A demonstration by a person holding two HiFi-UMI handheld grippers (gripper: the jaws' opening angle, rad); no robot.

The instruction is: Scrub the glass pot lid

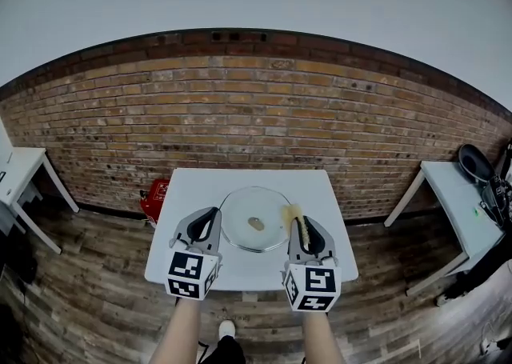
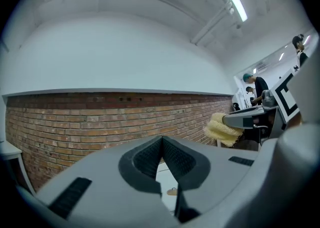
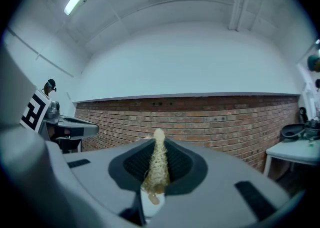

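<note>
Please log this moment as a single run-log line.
left gripper: shut, empty | right gripper: shut on yellow scrubber | glass pot lid: on white table, between grippers

Looked steeply down from the head, well above the table (image 1: 240, 270), facing the brick wall (image 1: 256, 114); caught the left gripper (image 1: 214, 213) and right gripper (image 1: 307, 223) at lower centre of the frame. Rode on the left gripper, very near its jaws, tilted up toward wall and ceiling (image 2: 125, 21); took in the right gripper and its sponge (image 2: 220, 129) at middle right. Rode likewise on the right gripper, faced the same wall, took in the left gripper at middle left. Shared the wall across all three views, the ceiling between the two gripper views.
</note>
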